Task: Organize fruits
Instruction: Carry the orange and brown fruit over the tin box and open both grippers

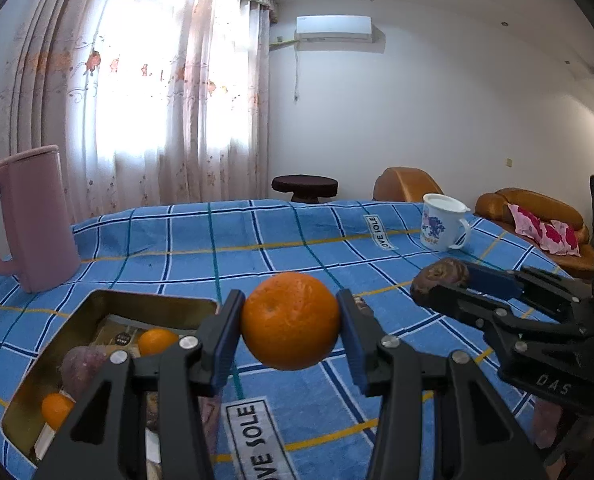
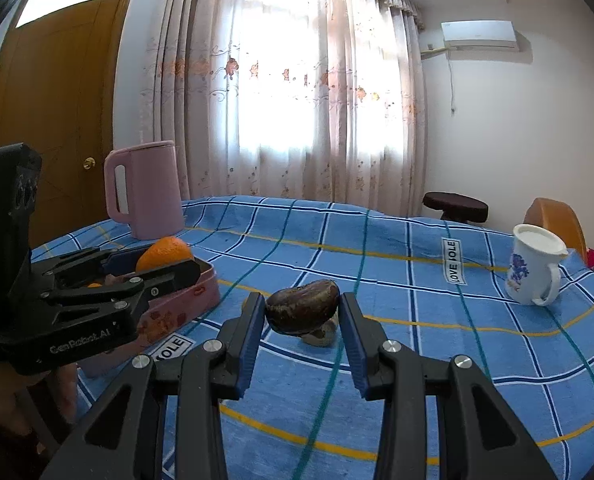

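The left tool (image 1: 291, 322) is clamped on an orange (image 1: 290, 321), its two blue pads pressed against the fruit's sides and holding it up off the blue checked cloth (image 1: 297, 248) that covers the surface. Just beside and below it, toward the near left corner, sits a pink tin box (image 1: 153, 305) with two smaller oranges (image 1: 157, 341) and a purplish fruit (image 1: 81, 368) inside. The right tool (image 2: 301, 312) grips a dark brown, wrinkled fruit (image 2: 303, 306) between its pads, also lifted clear of the cloth; a pale, lumpy thing (image 2: 323, 334) lies on the cloth right under it, too blurred for me to name. The two tools hang side by side over the near part of the surface, the left one close to the box's rim. A pink kettle (image 1: 33, 216) stands at the far left corner, and a white mug (image 1: 443, 222) with a blue pattern stands near the far right edge, well apart from both tools.
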Available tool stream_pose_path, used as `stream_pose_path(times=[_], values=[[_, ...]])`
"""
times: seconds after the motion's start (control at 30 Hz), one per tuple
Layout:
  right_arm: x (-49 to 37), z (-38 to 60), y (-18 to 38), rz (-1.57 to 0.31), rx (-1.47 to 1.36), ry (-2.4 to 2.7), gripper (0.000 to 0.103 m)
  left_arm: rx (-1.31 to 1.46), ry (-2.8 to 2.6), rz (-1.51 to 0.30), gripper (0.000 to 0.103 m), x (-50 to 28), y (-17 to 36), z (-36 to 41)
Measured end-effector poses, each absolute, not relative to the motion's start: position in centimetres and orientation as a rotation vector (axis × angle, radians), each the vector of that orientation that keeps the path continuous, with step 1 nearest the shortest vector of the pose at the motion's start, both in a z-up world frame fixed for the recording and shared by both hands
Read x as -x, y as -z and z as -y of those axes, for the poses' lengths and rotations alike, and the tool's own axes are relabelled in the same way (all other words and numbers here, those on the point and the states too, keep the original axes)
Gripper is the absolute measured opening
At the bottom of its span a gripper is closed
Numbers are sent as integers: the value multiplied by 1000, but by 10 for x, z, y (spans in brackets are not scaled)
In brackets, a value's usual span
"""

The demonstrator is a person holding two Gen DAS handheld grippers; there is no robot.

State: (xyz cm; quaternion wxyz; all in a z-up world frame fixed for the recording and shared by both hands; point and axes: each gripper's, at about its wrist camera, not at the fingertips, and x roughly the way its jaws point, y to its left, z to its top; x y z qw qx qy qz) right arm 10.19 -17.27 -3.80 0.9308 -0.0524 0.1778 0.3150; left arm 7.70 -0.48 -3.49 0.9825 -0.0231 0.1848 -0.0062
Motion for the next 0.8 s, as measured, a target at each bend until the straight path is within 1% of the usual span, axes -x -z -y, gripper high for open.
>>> stream_pose_path(times=[0.4,0.8], values=[[-97,114,23,-357,164,-749,40,85,-50,-369,48,-57,26,-34],[-87,38,26,-384,232,-895,40,167,-166,-421,48,-42,36,-102]])
